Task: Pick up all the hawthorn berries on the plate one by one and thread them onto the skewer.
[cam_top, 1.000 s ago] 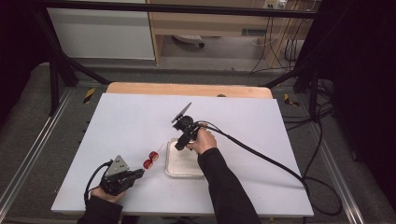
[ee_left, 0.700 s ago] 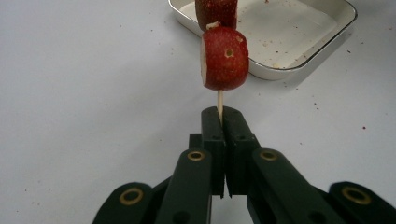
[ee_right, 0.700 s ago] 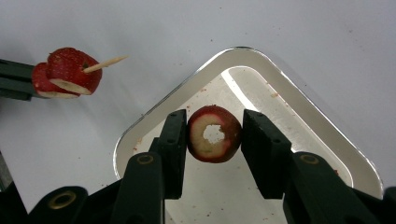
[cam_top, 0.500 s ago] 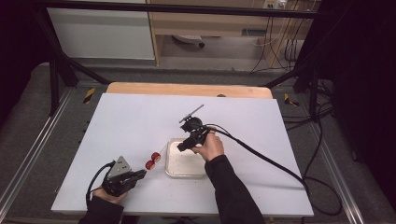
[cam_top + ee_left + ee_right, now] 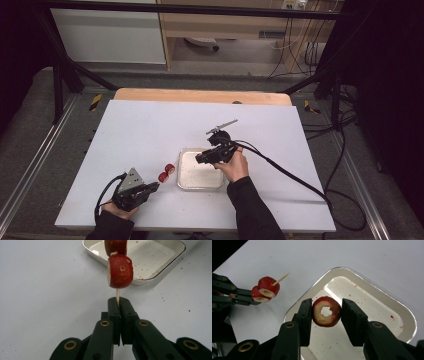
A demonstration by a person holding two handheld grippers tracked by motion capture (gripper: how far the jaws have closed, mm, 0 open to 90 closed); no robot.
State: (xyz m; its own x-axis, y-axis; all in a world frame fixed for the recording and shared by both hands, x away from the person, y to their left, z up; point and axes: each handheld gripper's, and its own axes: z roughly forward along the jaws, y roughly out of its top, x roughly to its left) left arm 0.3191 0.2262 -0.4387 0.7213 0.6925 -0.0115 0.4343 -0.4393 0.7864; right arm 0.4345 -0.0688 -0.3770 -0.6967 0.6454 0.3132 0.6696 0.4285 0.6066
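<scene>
- The left tongs (image 5: 119,302) are clamped on the blunt end of a thin wooden skewer (image 5: 117,293), held low at the near left of the surface (image 5: 150,125); two fruit slices (image 5: 120,271) sit threaded on it.
- The right tongs (image 5: 326,312) grip a third cored slice (image 5: 326,311) by its skin, over the tray (image 5: 387,302).
- The slice looks soft, light and wet; likely bruised by hard squeezing. Hold its rim, leaving the hole free for the skewer's tip.

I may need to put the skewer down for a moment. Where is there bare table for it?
The white table lies bare beyond the tray toward the wooden edge, and along its left side. To the right of the tray a cable crosses. It is crowded between the skewer and the tray.
</scene>
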